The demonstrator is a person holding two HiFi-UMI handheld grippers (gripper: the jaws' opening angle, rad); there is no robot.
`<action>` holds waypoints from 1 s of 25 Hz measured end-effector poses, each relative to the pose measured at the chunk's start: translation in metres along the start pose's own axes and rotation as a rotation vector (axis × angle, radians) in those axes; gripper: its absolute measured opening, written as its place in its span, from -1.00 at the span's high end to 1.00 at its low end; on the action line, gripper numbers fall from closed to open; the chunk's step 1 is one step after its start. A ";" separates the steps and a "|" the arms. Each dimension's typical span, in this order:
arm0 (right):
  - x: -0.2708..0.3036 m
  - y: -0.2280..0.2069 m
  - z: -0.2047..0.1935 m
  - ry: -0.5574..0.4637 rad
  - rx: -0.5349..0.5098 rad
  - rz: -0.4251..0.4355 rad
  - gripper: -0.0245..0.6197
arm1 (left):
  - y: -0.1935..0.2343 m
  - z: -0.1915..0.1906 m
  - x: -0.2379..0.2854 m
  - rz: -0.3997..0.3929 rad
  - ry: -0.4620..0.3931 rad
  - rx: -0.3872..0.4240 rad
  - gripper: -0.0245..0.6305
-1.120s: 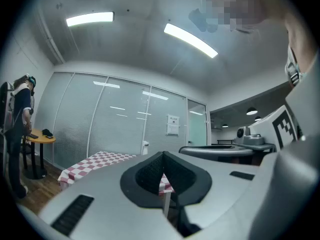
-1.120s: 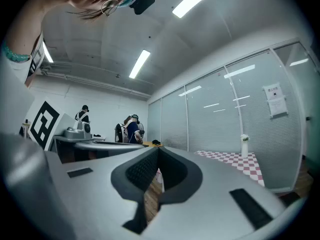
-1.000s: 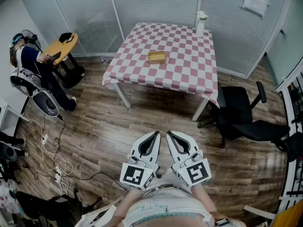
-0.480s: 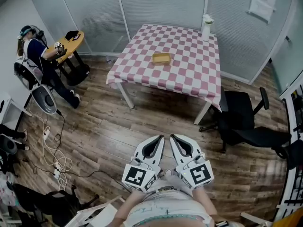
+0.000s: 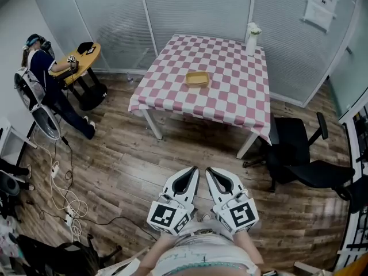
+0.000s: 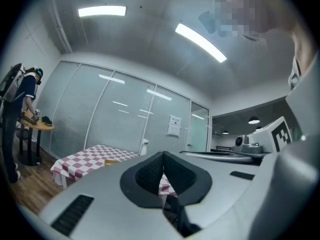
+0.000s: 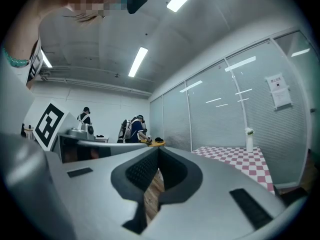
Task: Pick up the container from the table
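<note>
On the checked table (image 5: 233,99) across the room sits the yellow container (image 5: 197,79).

Small, shallow container (image 5: 198,79), yellow-tan, roughly rectangular, with a low raised rim and an open top. Lying flat and upright on the table (image 5: 233,99), on its pink-and-white checked cloth. Placed near the middle of the tabletop, slightly toward the table's left side in the head view, well in from every edge. In the left gripper view, just a thin yellow sliver (image 6: 111,161) on the tabletop. Contents too small to tell.
</note>
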State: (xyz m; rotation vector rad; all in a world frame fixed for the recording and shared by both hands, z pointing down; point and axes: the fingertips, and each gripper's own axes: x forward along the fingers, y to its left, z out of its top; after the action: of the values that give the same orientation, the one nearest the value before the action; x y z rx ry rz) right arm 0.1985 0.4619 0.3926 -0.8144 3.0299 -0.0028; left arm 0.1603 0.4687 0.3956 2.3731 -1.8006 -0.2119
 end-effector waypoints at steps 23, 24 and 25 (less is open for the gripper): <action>0.137 -0.055 -0.002 0.034 -0.031 -0.120 0.95 | 0.115 0.014 0.092 -0.148 0.076 0.001 0.88; 0.141 -0.054 -0.002 0.034 -0.034 -0.122 0.95 | 0.120 0.015 0.093 -0.150 0.075 0.001 0.88; 0.146 -0.054 -0.002 0.033 -0.036 -0.125 0.95 | 0.124 0.016 0.094 -0.153 0.074 0.002 0.88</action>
State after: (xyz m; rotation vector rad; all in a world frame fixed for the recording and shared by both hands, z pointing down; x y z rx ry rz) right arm 0.0992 0.3420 0.3945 -1.0149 3.0122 0.0387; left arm 0.0651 0.3449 0.4038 2.4865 -1.5896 -0.1383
